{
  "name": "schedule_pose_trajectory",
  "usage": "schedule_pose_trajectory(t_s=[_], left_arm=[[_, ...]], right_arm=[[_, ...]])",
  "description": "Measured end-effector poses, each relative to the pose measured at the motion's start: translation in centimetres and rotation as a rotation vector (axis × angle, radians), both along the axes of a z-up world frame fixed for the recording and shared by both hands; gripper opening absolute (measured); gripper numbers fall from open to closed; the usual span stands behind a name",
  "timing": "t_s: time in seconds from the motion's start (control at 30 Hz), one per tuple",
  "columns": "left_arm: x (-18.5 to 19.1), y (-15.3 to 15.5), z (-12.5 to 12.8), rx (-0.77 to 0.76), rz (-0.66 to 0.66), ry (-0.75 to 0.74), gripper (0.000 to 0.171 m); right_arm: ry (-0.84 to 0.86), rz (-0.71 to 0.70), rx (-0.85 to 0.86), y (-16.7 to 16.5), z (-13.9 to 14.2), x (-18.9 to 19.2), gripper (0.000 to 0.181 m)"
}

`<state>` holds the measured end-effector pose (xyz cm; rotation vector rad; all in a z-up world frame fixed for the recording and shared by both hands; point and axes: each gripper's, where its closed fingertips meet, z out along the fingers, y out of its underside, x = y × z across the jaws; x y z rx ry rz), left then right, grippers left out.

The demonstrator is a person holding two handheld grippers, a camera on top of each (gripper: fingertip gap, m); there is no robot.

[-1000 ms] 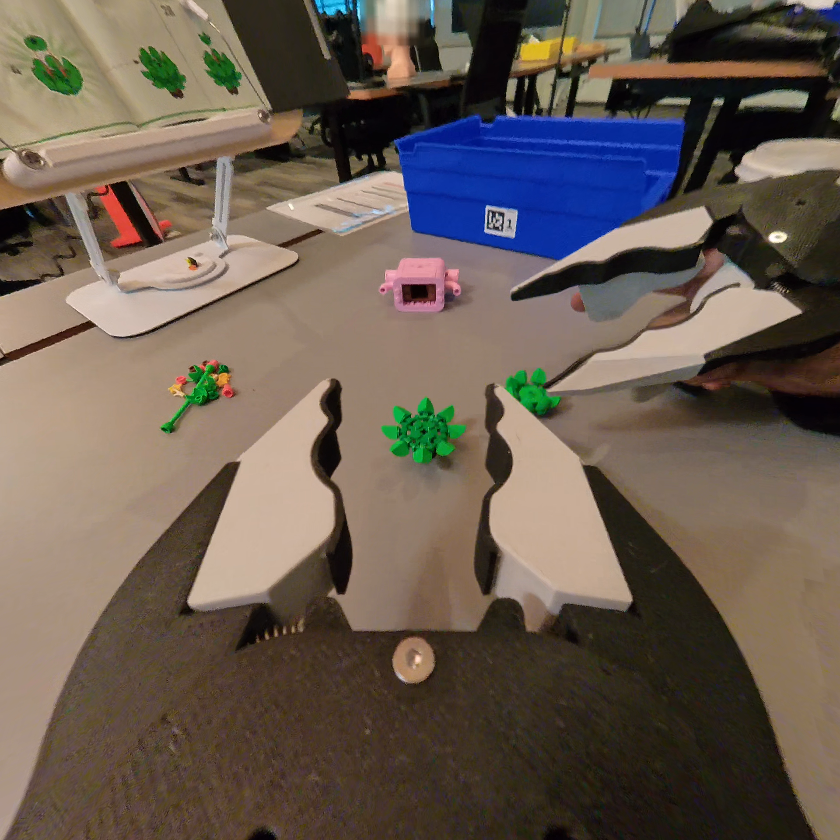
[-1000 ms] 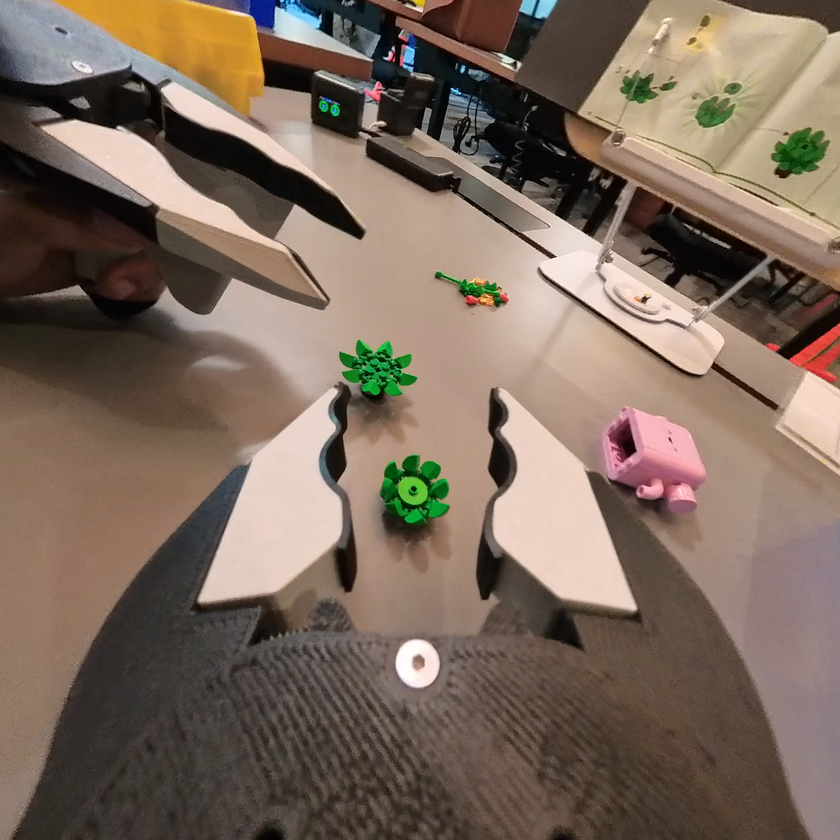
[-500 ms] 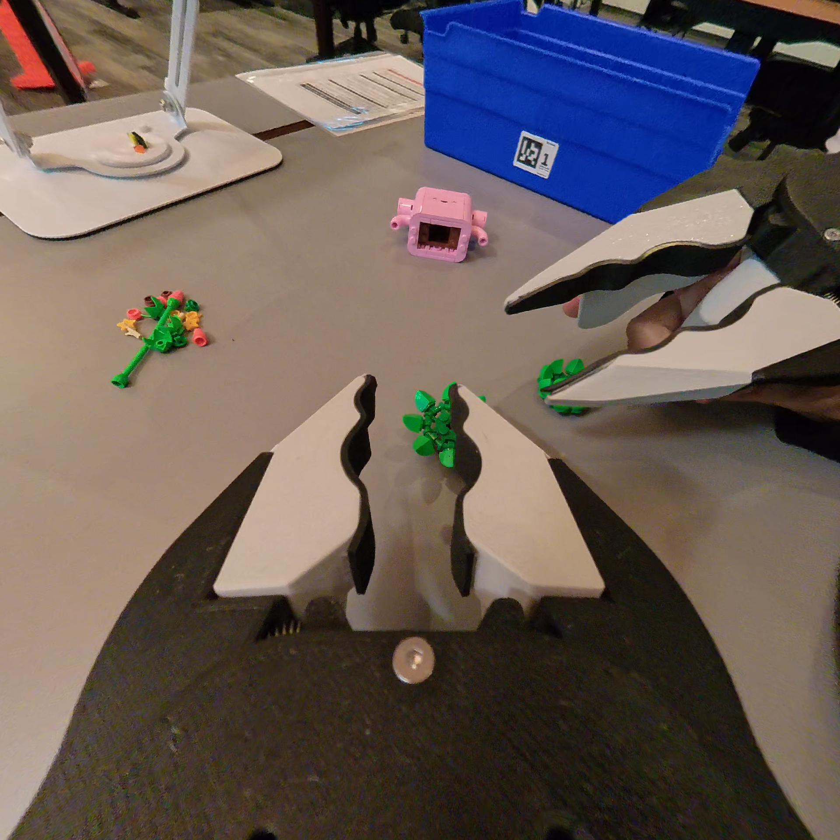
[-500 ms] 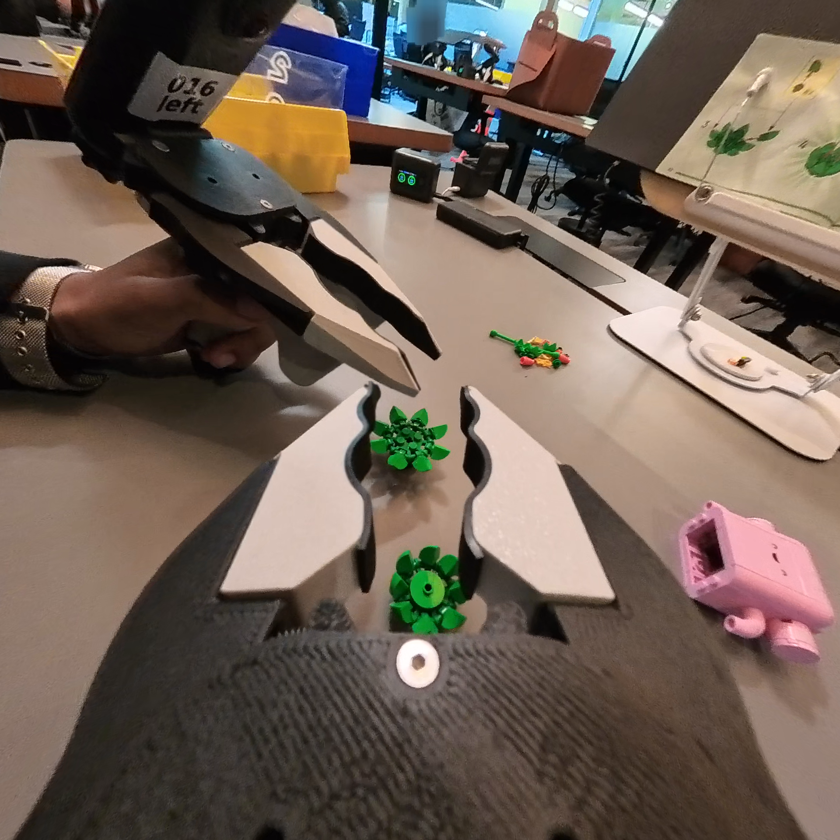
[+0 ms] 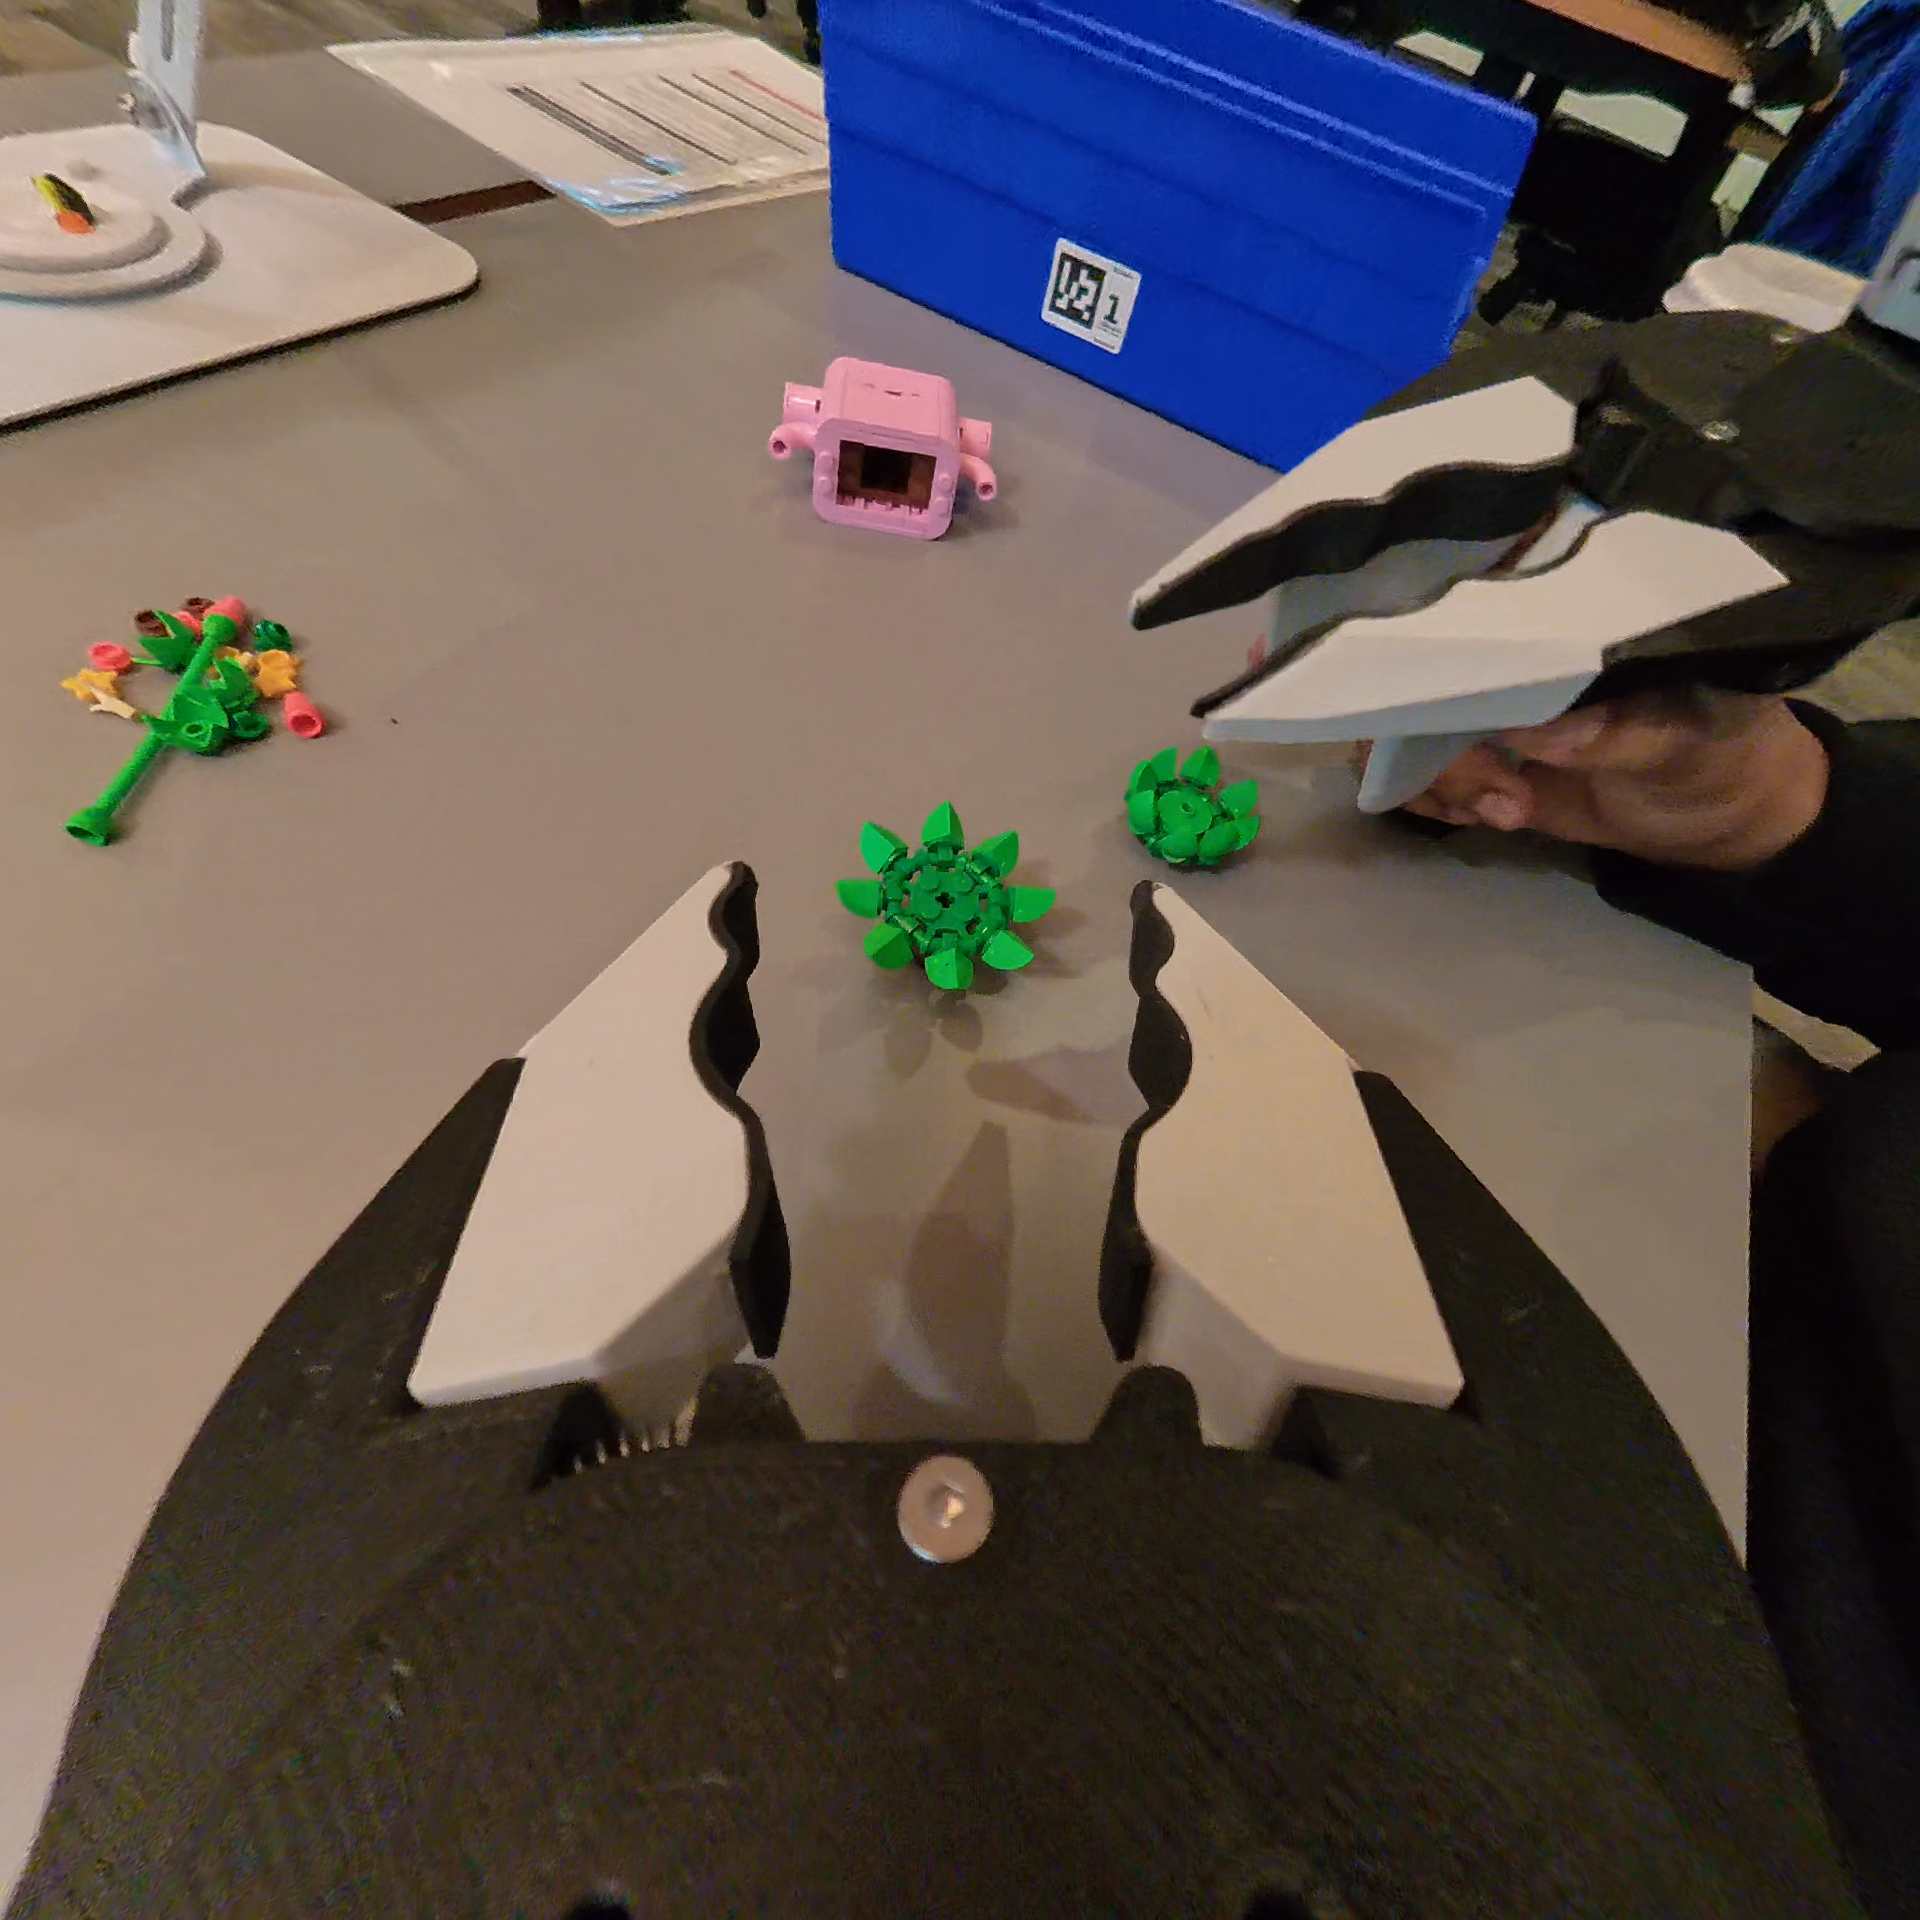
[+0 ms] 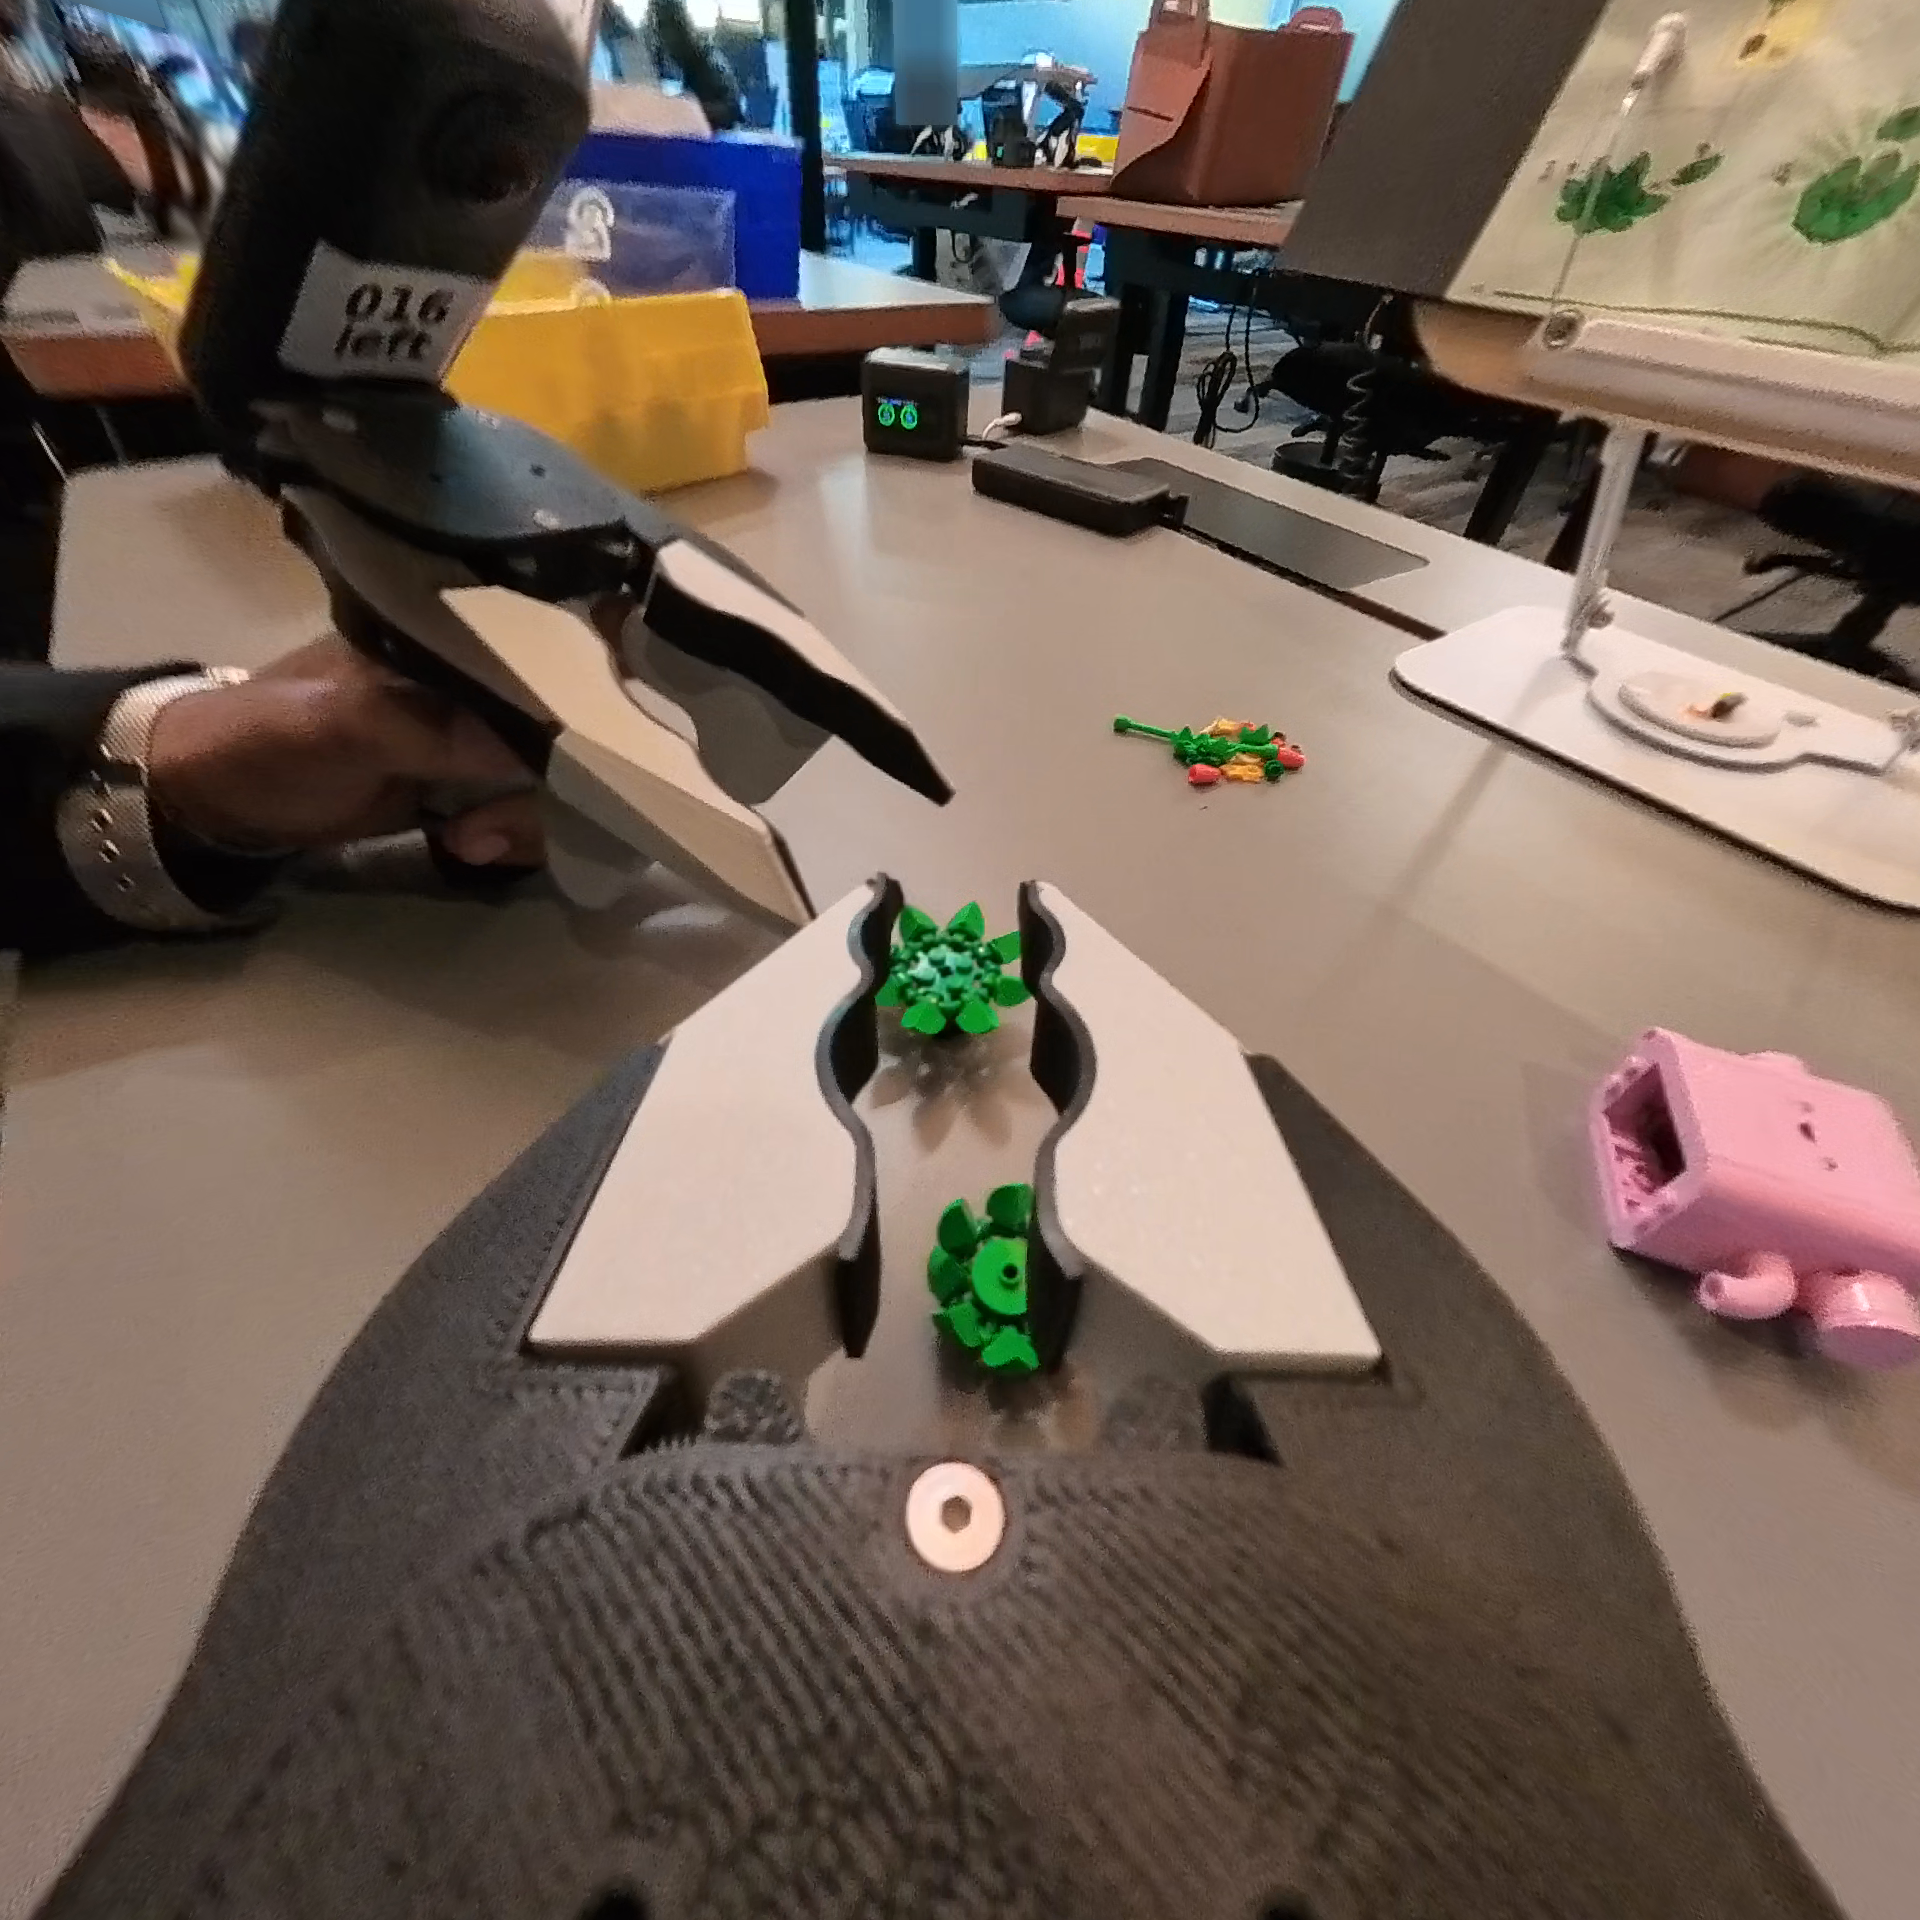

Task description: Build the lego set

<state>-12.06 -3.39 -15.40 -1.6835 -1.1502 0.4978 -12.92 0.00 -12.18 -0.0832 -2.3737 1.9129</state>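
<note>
A large green leaf rosette (image 5: 945, 899) lies on the grey table just ahead of my left gripper (image 5: 940, 883), which is wide open and empty. A smaller green rosette (image 5: 1192, 808) lies to its right, under my right gripper (image 5: 1169, 660). In the right wrist view my right gripper (image 6: 956, 894) has its jaws narrowed to a small gap and hovers empty. The small rosette (image 6: 987, 1288) shows below, between the finger bases, and the large rosette (image 6: 945, 982) beyond the tips. The left gripper (image 6: 873, 857) shows at the left there.
A pink lego cube (image 5: 883, 447) lies on its side further back. A pile of small flower pieces with a green stem (image 5: 187, 686) is at the left. A blue bin (image 5: 1195, 187) and the white base (image 5: 208, 239) of a booklet stand are behind.
My left gripper had narrowed around the large rosette, then opened wide and drew back, leaving it on the table. My right gripper has narrowed its jaws and shifted forward over the small rosette.
</note>
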Motion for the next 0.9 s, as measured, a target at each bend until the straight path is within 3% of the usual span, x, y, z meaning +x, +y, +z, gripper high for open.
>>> schedule_pose_trajectory(t_s=[0.27, 0.9], left_arm=[[-0.2, 0.5, -1.8, -0.173, 0.007, -0.053, 0.071], [-0.3, 0.4, -2.7, -0.233, 0.029, -0.093, 0.045]], right_arm=[[0.192, 0.017, 0.124, -0.9, -1.7, 1.6, 0.024], [0.167, 0.017, 0.124, -0.9, -1.7, 1.4, 0.021]])
